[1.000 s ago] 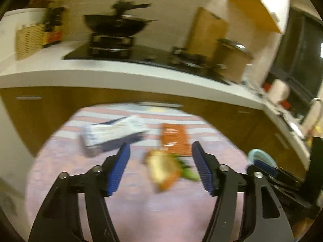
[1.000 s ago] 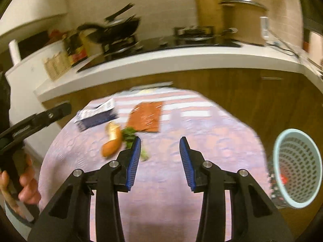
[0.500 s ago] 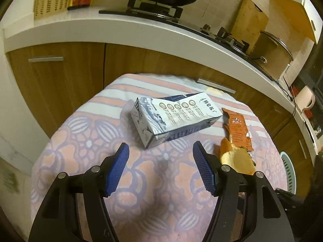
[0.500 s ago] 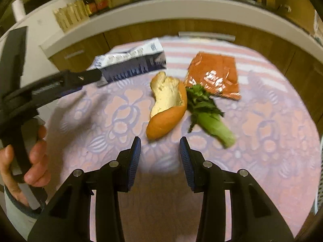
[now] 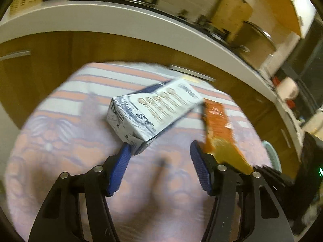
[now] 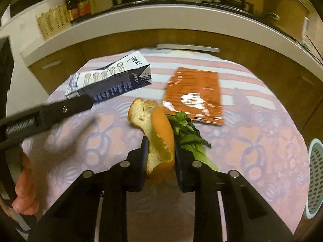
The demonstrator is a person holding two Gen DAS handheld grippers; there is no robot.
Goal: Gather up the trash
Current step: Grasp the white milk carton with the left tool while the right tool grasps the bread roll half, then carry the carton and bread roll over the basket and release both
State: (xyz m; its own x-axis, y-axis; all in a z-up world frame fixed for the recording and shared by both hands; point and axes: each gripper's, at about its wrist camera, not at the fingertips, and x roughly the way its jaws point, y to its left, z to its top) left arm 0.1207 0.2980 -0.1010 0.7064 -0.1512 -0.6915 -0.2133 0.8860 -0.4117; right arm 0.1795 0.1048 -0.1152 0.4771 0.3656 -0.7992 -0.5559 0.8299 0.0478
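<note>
My right gripper [image 6: 161, 153] is shut on the orange peel [image 6: 155, 129], which lies on the floral tablecloth. A leafy green stalk [image 6: 187, 135] lies just right of the peel, and an orange snack wrapper [image 6: 193, 94] lies behind it. A blue-and-white milk carton [image 5: 153, 111] lies on its side; it also shows in the right wrist view [image 6: 113, 80]. My left gripper [image 5: 159, 161] is open, its left finger at the carton's near corner. The peel [image 5: 230, 155] and wrapper [image 5: 218, 119] show to its right.
The round table [image 6: 262, 141] stands against a wooden kitchen cabinet with a white counter [image 6: 161, 18]. A pale blue perforated waste basket [image 6: 315, 177] stands off the table's right edge. A pot [image 5: 256, 38] and a cutting board stand on the counter.
My right gripper moved forward and closed on the orange peel. My left gripper moved forward to the carton's near corner and stayed open.
</note>
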